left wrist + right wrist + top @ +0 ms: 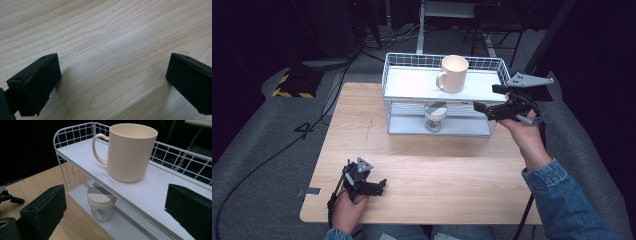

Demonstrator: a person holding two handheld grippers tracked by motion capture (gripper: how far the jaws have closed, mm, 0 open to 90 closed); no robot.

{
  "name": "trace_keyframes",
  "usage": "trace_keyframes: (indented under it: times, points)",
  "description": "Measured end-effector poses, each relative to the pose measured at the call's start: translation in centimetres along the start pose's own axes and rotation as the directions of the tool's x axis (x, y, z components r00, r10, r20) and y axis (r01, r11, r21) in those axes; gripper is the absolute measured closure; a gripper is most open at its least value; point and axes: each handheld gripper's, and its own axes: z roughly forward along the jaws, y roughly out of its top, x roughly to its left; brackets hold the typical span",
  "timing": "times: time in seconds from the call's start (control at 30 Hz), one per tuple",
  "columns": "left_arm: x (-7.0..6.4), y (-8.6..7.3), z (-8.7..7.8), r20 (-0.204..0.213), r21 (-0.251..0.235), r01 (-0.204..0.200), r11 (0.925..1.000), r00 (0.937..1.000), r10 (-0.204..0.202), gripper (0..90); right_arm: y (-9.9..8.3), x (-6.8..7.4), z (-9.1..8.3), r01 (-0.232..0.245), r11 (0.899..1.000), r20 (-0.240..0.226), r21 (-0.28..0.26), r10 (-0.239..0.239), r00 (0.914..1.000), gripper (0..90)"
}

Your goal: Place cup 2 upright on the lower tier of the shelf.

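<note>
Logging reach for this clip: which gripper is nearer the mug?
Right. The right gripper is open at the rack's right end, just short of the mug; the left gripper rests open on the table's near edge.

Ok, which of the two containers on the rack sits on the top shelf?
The cream mug, standing upright with its mouth open, just ahead of the open right gripper. The small clear jar with a lid stands on the lower shelf, beneath it.

Rack [388,95] at desk [412,165] far edge. Mug [453,73] on upper shelf, right of middle. Jar [435,116] on lower shelf, below mug. Right tool [484,109] beside rack's right end; left tool [374,187] near front-left.
</note>
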Motion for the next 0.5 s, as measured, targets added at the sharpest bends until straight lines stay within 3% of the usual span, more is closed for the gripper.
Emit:
trace_keyframes:
  times: [0.3,0.5]
  points:
    - [0.9,0.5,0.4,0.021,0.002,-0.023,0.9997,0.9995,0.023,0.3,-2.6,-0.3,-2.1,-0.006,1.000,0.011,0.024,0.006,0.9999,4.7]
    - [1.1,0.7,0.6,0.019,0.000,-0.015,0.9999,0.9997,0.015,0.3,-4.4,-0.4,-3.7,-0.028,0.999,0.011,0.041,0.028,0.9996,10.9]
